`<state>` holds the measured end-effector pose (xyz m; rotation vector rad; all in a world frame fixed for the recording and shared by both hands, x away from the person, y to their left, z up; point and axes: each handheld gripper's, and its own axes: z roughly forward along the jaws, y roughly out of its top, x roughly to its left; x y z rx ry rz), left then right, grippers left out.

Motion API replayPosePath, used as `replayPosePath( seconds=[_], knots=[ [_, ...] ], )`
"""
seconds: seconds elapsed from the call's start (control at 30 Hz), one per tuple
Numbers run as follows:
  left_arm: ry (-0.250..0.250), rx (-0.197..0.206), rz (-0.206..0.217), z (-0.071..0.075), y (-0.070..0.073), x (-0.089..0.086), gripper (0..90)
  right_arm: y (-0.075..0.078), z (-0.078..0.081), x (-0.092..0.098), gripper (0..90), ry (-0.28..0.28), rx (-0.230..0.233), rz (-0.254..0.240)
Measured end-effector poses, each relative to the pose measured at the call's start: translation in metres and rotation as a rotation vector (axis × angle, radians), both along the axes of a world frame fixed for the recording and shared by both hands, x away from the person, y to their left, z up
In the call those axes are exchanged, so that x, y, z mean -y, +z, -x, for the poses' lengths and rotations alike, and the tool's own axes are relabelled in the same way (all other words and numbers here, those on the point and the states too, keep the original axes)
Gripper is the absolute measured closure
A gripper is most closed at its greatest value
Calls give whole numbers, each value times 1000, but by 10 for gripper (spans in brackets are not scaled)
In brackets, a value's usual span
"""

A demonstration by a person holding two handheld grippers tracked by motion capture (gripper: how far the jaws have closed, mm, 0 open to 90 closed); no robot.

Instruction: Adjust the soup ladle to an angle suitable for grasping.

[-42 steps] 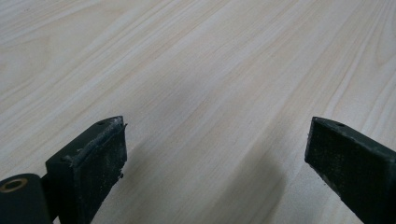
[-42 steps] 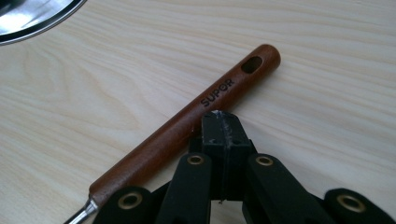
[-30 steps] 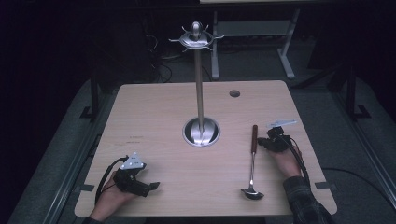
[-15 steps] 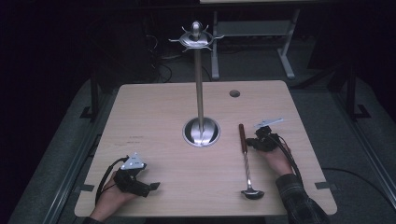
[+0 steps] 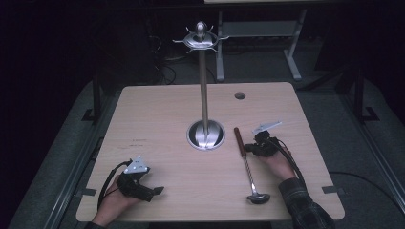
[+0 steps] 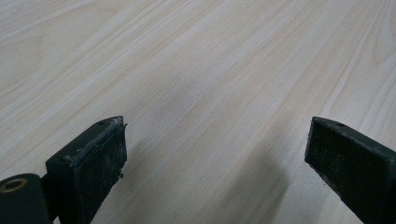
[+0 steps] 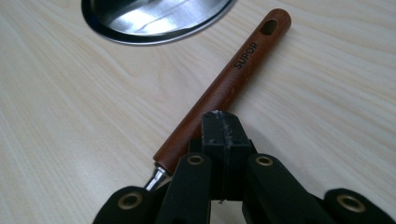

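Wooden-handled ladle (image 5: 246,160) lies just left of — beside — right tool (image 5: 252,149).

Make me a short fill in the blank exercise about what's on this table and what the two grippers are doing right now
1. The left gripper hovers over bare wood with its jaws ____.
2. The right gripper has its jaws ____, beside the ladle.
3. The word printed on the ladle's wooden handle is ____.
4. The tall metal stand rests on a ____ base.

Missing words: open; shut; SUPOR; round
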<state>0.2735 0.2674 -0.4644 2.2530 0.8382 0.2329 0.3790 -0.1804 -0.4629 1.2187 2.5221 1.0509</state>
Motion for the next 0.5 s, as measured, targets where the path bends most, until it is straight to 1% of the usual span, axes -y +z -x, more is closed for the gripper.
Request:
replayPosePath(
  seconds=[0.1, 0.27, 0.33, 0.5],
  knots=[
    [-1, -1, -1, 0, 0, 0, 50, 1, 1, -4, 900, 26, 2, 6],
    [-2, 1, 0, 0, 0, 0, 50, 3, 4, -10, 900, 51, -7, 5],
    [-2, 1, -1, 0, 0, 0, 50, 4, 4, -11, 900, 58, -2, 13],
    [0, -3, -3, 0, 1, 0, 50, 11, 9, -8, 900, 45, -3, -1]
  ],
)
